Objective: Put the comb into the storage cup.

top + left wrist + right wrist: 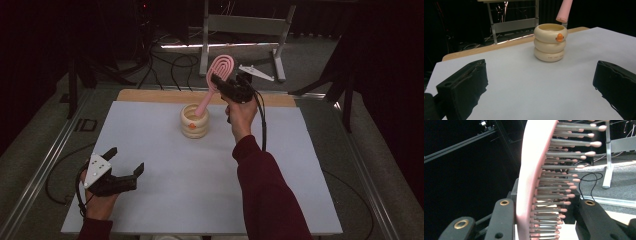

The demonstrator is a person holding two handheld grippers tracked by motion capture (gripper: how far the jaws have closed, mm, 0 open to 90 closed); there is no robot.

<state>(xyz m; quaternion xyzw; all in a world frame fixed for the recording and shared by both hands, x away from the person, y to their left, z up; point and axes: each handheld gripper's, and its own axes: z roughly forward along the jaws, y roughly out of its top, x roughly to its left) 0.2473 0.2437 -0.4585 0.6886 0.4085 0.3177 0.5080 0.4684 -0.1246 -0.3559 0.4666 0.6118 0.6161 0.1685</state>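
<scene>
Right claw (220,82) pinching pink hairbrush (218,71) over cream ringed cup (194,120); left claw (125,161) spread above worktop (165,170).

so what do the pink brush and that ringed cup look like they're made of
The pink hairbrush looks like moulded plastic with a smooth matte back; its grey bristles end in pink ball tips, probably plastic too. The cream holder of three stacked rings, with an orange knob, has a soft sheen: glazed ceramic or smooth plastic, hard to tell which.
</scene>
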